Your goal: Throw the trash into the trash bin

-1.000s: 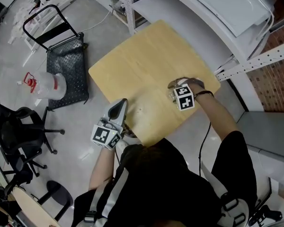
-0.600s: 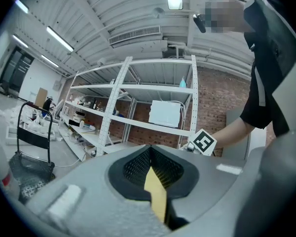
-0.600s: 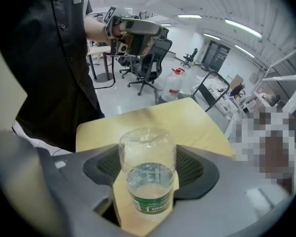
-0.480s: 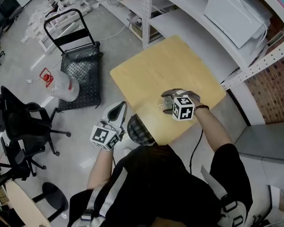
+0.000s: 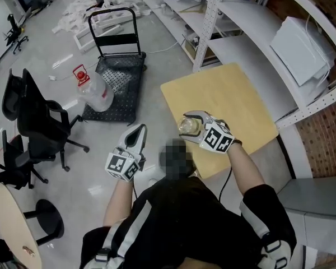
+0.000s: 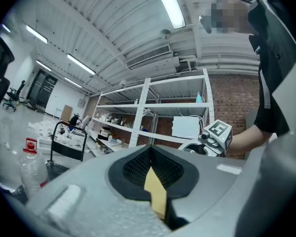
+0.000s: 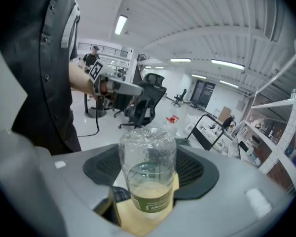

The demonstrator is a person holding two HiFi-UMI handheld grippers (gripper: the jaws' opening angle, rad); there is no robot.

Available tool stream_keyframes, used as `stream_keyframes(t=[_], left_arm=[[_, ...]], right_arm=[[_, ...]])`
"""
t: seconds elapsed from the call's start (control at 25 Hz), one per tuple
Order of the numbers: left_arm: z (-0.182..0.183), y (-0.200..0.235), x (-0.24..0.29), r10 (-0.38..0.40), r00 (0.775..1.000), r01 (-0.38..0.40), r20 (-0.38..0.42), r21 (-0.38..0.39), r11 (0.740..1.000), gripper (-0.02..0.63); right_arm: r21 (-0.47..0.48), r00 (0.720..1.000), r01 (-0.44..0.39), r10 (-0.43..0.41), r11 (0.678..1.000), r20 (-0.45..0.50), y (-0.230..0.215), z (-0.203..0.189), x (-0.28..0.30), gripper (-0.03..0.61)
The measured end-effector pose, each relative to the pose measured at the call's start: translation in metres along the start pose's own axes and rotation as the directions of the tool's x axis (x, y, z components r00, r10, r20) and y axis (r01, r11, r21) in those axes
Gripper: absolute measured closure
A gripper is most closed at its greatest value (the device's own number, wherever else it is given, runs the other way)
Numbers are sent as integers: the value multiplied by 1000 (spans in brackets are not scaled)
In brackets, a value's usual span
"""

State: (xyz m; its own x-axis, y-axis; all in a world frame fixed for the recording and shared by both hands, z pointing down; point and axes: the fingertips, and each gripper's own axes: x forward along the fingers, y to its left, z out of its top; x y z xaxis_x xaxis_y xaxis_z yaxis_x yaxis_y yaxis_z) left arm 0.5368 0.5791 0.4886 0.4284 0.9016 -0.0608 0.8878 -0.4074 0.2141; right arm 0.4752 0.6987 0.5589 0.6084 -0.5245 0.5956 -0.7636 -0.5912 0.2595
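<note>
A clear plastic bottle [image 5: 186, 126] with a green label and a little yellowish liquid hangs above the near left corner of the wooden table [image 5: 235, 102]. My right gripper [image 5: 191, 125] is shut on it. In the right gripper view the bottle [image 7: 148, 174] stands upright between the black pads [image 7: 195, 169], its neck pointing away. My left gripper [image 5: 138, 132] is held over the grey floor left of the table, its jaws together with nothing between them. In the left gripper view the left gripper [image 6: 150, 168] points level toward the shelving.
A black platform cart [image 5: 120, 80] with a clear water jug [image 5: 96, 96] at its edge sits on the floor ahead to the left. Black office chairs [image 5: 36, 125] stand further left. White shelving [image 5: 252, 35] runs behind the table. A round table edge [image 5: 8, 228] shows at the bottom left.
The right gripper has lifted the bottle off the table and carried it left toward the table's corner. The left gripper has swung away from the table over the floor. The view has turned left.
</note>
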Motion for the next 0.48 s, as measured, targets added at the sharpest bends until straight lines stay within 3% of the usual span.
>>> stream_keyframes(t=[0.2, 0.48], left_arm=[[9, 28, -54, 95, 995, -95, 35, -4, 995, 611], [16, 63, -142, 189, 982, -189, 28, 3, 982, 611]], right_arm=[[21, 981, -8, 4, 1000, 196, 13, 77, 17, 258], [102, 921, -61, 17, 993, 388, 50, 154, 45, 258]])
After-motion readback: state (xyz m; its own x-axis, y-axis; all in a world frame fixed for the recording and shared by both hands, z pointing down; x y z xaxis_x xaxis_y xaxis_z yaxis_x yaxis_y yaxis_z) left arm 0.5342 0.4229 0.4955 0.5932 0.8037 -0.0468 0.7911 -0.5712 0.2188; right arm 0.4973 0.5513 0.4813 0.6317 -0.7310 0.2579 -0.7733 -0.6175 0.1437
